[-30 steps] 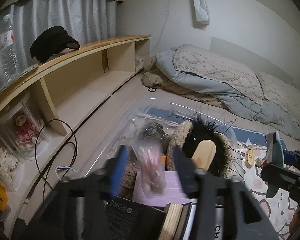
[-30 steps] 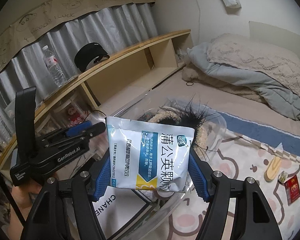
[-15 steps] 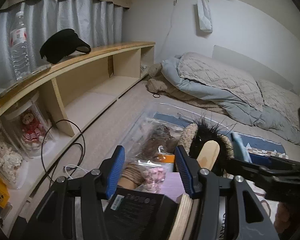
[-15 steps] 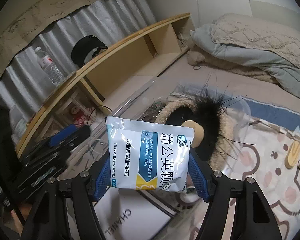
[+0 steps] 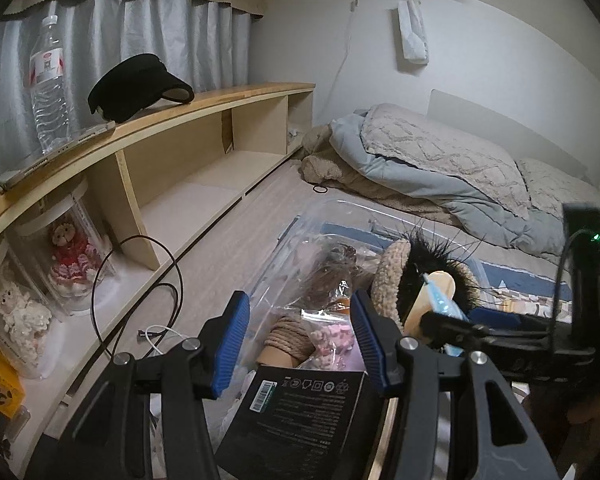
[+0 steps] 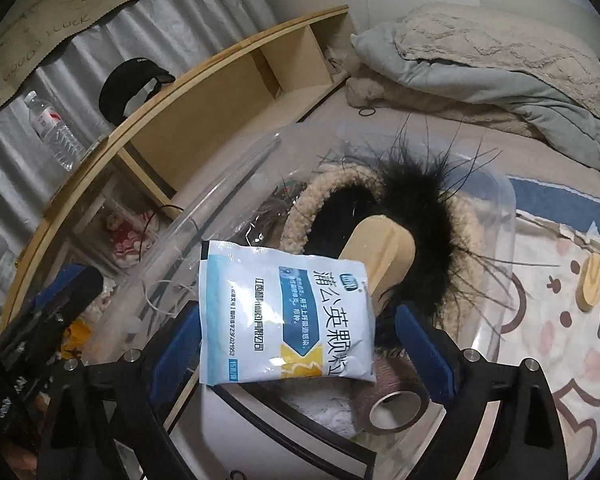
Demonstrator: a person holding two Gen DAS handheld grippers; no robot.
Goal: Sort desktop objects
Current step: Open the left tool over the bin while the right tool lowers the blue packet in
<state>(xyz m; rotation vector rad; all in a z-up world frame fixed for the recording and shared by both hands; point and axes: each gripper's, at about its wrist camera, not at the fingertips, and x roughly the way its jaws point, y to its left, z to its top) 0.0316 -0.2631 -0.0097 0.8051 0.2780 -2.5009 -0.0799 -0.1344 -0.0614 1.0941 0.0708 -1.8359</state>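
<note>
A clear plastic bin (image 6: 500, 200) holds a fuzzy beige and black slipper (image 6: 416, 208), a wooden piece (image 6: 384, 252), a roll of brown tape (image 6: 396, 404) and a white box. My right gripper (image 6: 296, 340) hangs over the bin with its fingers spread wide; a white and blue medicine sachet (image 6: 284, 316) sits between them, tilted, apparently loose. My left gripper (image 5: 296, 336) is open and empty over the bin's near end, above a pink-filled bag (image 5: 328, 336), a coil of rope (image 5: 288, 336) and a black box (image 5: 300, 412). The right gripper (image 5: 500, 332) shows at the right of the left wrist view.
A long wooden shelf (image 5: 204, 104) on the left carries a water bottle (image 5: 50, 84) and a black visor (image 5: 136, 88); dolls in clear tubes (image 5: 72, 256) stand under it. A cable (image 5: 140, 280) lies on the floor. Bedding (image 5: 440, 172) is behind. A mat (image 6: 572, 320) holds small items.
My left gripper let go of the pink bag, which now lies in the bin, and rose. My right gripper moved over the bin and opened; the sachet has tilted and slipped between its fingers.
</note>
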